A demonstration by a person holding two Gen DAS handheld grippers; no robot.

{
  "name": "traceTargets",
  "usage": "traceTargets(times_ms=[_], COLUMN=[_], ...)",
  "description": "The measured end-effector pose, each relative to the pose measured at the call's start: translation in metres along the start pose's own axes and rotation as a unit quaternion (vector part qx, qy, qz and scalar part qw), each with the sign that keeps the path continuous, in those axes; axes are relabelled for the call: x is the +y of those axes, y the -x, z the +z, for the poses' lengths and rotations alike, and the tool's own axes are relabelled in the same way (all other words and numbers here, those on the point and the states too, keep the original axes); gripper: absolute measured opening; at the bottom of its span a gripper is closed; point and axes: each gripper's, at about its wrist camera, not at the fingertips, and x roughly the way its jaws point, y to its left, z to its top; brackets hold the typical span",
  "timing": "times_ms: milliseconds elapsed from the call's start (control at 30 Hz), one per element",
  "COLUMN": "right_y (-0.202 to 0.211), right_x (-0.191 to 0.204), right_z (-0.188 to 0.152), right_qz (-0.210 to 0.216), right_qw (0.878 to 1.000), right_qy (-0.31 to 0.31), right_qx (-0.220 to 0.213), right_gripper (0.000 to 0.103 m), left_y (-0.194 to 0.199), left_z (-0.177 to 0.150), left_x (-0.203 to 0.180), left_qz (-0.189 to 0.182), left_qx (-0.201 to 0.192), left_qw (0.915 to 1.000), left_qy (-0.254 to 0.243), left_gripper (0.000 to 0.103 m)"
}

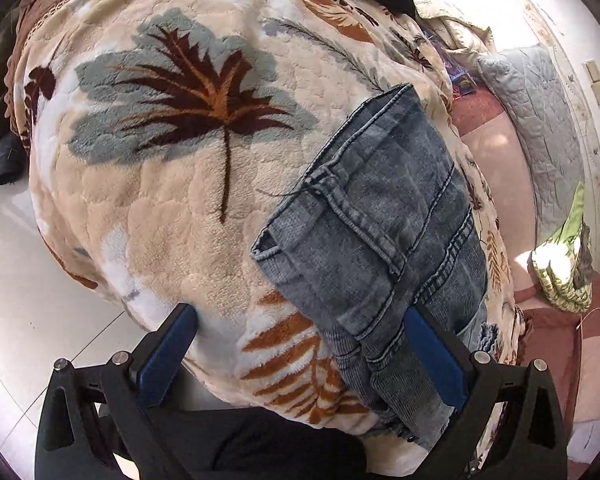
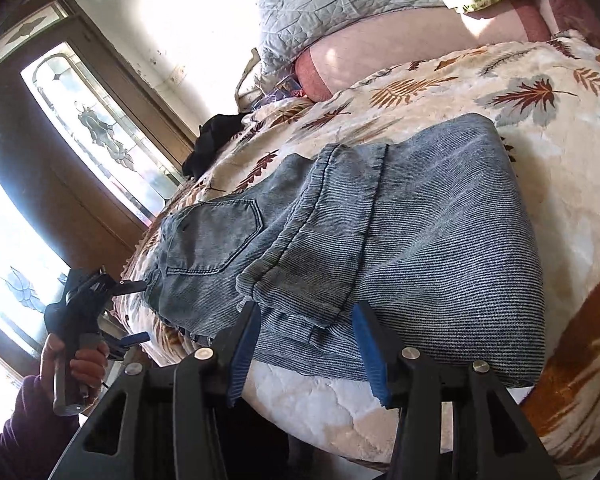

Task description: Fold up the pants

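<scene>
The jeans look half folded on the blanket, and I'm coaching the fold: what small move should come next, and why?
Probably ease the right gripper forward and close it on the folded-over leg hem lying just ahead of its open, empty jaws. The jeans lie in a loose fold on the leaf-print blanket, and the left gripper, also open, sits at their other end.

Leaf-print fleece blanket (image 1: 172,184) over bed; white tile floor (image 1: 16,320); sunlit etched-glass door (image 2: 100,132); grey quilted pillow (image 2: 332,4).

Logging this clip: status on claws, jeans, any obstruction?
Both claws open, left claw and right claw, nothing gripped. Jeans lie folded on the leaf-print blanket. Nothing in the way.
</scene>
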Motion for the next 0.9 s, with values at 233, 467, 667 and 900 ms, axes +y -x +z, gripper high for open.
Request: traceTargets(times_ms=[233, 467, 667, 900], right_y=[0.0, 0.0, 0.0, -0.001], right_x=[-0.005, -0.008, -0.01, -0.009], right_z=[0.0, 0.0, 0.001, 0.001], right_qz=[0.015, 0.025, 0.028, 0.028], right_qw=[1.0, 0.999, 0.999, 0.999], right_qy=[-0.012, -0.021, -0.023, -0.025], right_qx=[-0.003, -0.005, -0.005, -0.005], right_gripper=[0.052, 0.052, 0.052, 0.052], left_y=[0.011, -0.005, 0.004, 0.002], left_z=[0.0, 0.003, 0.0, -0.001], left_x=[-0.034, -0.035, -0.027, -0.019], left_qz=[-0.017, 0.002, -0.003, -0.023], left_qx=[-0.022, -0.022, -0.014, -0.011], left_qw=[0.9989, 0.9986, 0.9995, 0.9997], left_qy=[-0.039, -0.048, -0.03, 0.001], left_gripper=[0.102, 0.082, 0.066, 0.066])
